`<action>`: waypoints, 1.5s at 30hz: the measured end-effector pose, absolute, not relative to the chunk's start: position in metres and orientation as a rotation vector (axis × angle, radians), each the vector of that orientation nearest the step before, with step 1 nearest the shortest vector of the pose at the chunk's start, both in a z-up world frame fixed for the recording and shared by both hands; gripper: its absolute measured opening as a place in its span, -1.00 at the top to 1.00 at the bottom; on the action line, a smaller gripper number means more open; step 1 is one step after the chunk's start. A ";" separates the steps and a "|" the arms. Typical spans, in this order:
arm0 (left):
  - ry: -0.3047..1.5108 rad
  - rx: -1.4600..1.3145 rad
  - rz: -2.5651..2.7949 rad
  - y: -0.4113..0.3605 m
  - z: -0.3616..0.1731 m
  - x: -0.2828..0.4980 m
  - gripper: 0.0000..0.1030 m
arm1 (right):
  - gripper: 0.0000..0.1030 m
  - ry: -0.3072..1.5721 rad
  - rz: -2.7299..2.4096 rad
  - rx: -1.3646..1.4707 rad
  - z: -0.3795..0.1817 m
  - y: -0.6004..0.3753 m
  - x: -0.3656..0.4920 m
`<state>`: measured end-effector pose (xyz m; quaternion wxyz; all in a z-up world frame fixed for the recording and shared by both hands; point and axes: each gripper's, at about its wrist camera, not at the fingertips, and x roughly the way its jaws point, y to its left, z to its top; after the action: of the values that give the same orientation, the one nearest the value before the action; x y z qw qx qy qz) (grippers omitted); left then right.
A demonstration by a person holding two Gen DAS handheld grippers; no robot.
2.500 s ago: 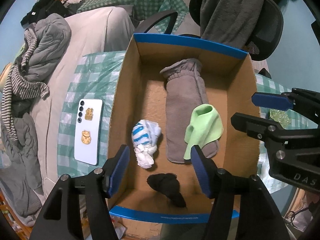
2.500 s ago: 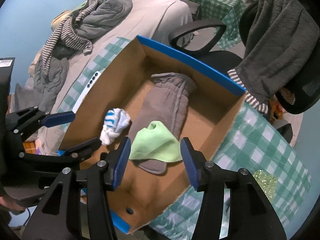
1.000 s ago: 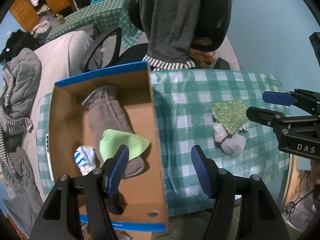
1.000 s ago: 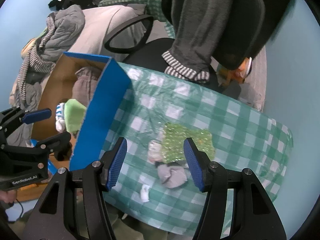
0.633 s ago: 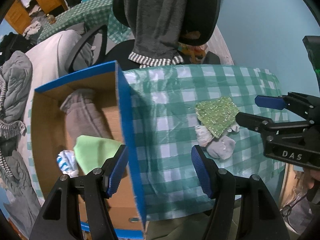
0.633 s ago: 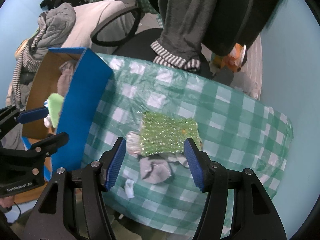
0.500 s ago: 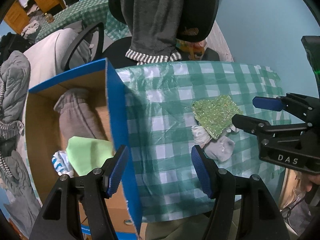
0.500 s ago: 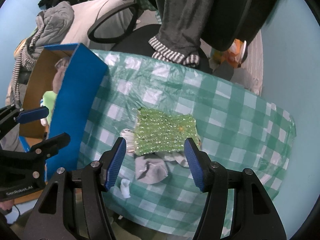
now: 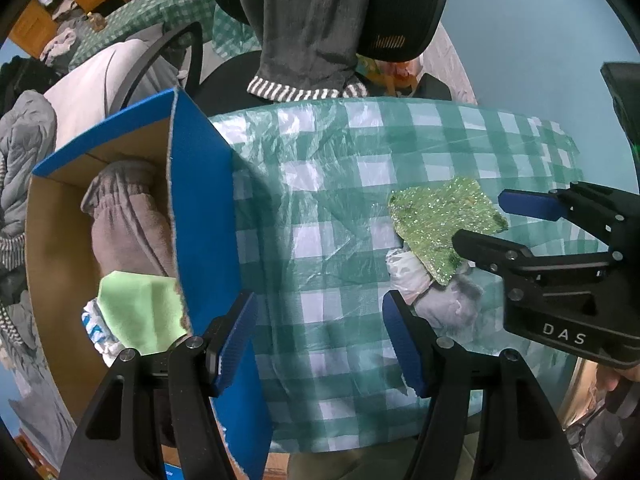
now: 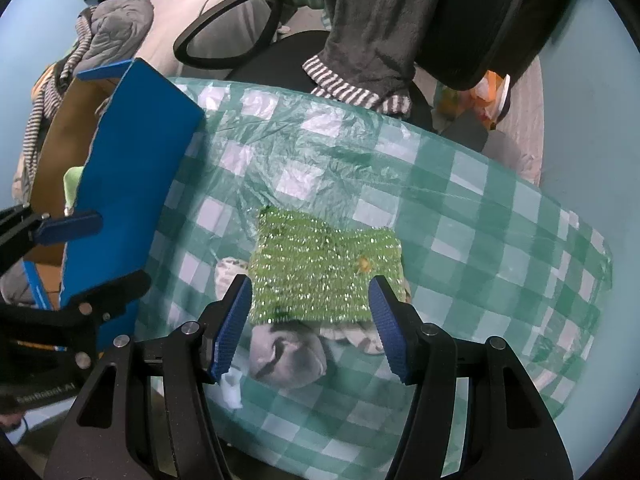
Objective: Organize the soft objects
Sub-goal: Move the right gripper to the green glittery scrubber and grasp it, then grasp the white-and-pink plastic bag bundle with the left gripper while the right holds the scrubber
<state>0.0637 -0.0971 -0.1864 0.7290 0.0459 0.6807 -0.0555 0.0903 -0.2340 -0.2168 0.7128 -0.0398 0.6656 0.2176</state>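
The right gripper hangs over a sparkly green cloth that lies on the tabletop. Its two blue fingers are wide apart, one on each side of the cloth's near edge, and nothing is held between them. From these views one cannot tell if they touch the cloth.

The tabletop wears a green and white checked cover. A grey rolled sock peeks out from under the near edge of the sparkly green cloth. A pale crumpled bit sticks out at the cloth's left edge, and a small white scrap lies near the tabletop's front edge.

The left gripper hangs over the checked cover, close to the blue box. Its fingers are wide apart too, with nothing in them. The left one sits in front of the blue wall of the box.

The box stands at the left end of the tabletop. It is blue outside and brown inside. In it lie a long grey mitten, a light green cloth on top of the mitten's near end, and a blue and white striped sock tucked just beside the green cloth.

Behind the tabletop stands a black office chair with a dark grey towel draped over its back. The towel has a striped edge. Off to the left is a bed with a heap of grey clothes on it.
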 end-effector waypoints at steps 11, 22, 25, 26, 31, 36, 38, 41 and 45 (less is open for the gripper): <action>1.531 0.105 -0.115 -0.104 -0.204 0.072 -0.29 | -0.19 1.522 0.482 -0.118 -0.243 -0.221 0.106; 1.557 0.117 -0.119 -0.105 -0.215 0.076 -0.29 | -0.19 1.549 0.482 -0.138 -0.261 -0.216 0.105; 1.561 0.119 -0.120 -0.106 -0.216 0.076 -0.29 | -0.05 1.550 0.481 -0.134 -0.263 -0.217 0.105; 1.561 0.120 -0.122 -0.106 -0.216 0.076 -0.29 | 0.09 1.554 0.484 -0.131 -0.263 -0.218 0.104; 1.560 0.125 -0.126 -0.107 -0.215 0.076 -0.29 | 0.57 1.533 0.477 -0.112 -0.260 -0.219 0.103; 1.560 0.134 -0.129 -0.108 -0.215 0.075 -0.29 | 0.75 1.503 0.465 -0.077 -0.252 -0.227 0.103; 1.560 0.137 -0.130 -0.109 -0.216 0.075 -0.30 | 0.75 1.484 0.455 -0.057 -0.247 -0.231 0.104; 1.559 0.141 -0.131 -0.110 -0.215 0.073 -0.33 | 0.75 1.458 0.444 -0.023 -0.237 -0.239 0.105; 1.549 0.147 -0.145 -0.115 -0.212 0.073 -0.39 | 0.75 1.431 0.418 0.009 -0.227 -0.252 0.107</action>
<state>0.0726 -0.1146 -0.2125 0.7099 0.0662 0.6981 -0.0652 0.1073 -0.2522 -0.2266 0.7347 0.0040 0.6512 0.1901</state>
